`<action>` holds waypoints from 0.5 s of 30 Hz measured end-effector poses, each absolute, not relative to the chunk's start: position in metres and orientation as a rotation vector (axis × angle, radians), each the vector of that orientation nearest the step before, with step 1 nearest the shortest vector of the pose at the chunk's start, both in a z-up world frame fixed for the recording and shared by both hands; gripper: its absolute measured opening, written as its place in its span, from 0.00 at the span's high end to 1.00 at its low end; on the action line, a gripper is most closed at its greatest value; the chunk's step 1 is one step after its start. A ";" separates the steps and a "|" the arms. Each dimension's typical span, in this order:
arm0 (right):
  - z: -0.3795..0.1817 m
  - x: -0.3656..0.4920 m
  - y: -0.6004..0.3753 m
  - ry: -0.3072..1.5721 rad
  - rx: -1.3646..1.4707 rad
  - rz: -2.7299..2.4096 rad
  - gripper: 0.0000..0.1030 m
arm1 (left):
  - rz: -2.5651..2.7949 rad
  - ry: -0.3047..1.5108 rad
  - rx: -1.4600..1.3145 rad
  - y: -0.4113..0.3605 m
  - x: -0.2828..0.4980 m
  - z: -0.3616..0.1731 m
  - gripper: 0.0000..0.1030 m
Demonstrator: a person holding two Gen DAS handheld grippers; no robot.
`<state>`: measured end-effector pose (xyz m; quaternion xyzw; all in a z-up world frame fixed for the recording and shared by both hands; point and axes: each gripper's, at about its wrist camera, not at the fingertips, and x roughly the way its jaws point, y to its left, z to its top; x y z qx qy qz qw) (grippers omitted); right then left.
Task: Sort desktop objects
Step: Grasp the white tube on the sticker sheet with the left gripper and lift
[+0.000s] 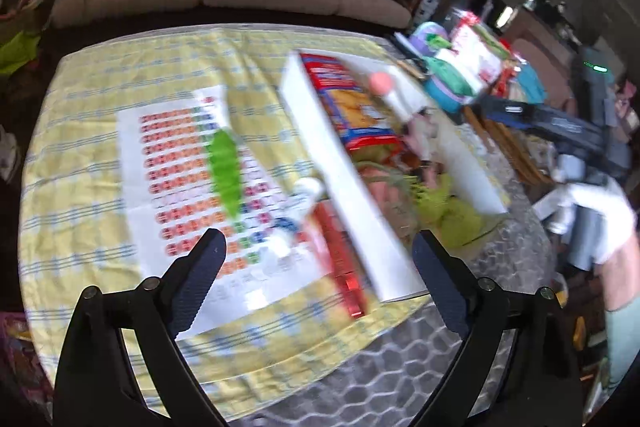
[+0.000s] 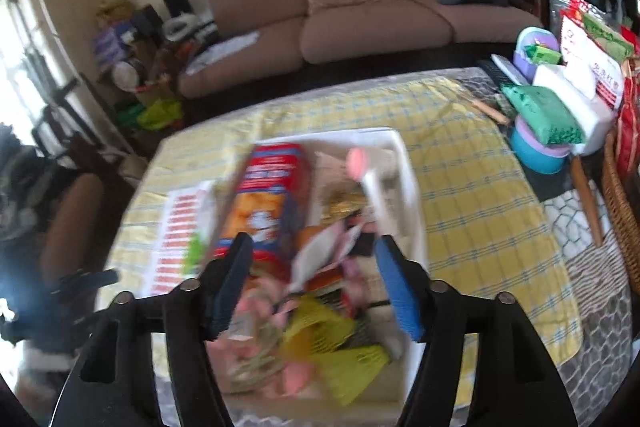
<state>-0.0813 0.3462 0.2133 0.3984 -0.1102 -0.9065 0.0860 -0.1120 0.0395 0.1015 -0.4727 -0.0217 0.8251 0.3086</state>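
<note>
A white tray is seen on the yellow checked cloth of the desk, filled with sorted things — a red and blue box, a pink-tipped white object, yellow netting and blurred wrappers that cannot be told apart. Just beside the tray's left wall a sticker sheet is spread on the cloth, with a green leaf-shaped item lying on it and a red box against the tray. The right gripper is held over the tray, fingers parted and nothing pressed between them. The left gripper is held above the sheet and tray edge, fingers wide apart and empty. A brown sofa stands beyond the desk.
</note>
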 end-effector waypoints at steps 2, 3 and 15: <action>0.221 -0.062 0.336 -0.374 1.128 -2.662 0.31 | 2.219 -0.005 -1.257 0.032 -0.115 0.094 0.09; 0.223 -0.055 0.331 -0.389 1.103 -2.642 0.31 | 2.233 0.022 -1.260 0.029 -0.117 0.090 0.09; 0.214 0.005 0.276 -0.446 0.951 -2.526 0.30 | 2.199 0.295 -1.190 0.075 -0.134 0.040 0.28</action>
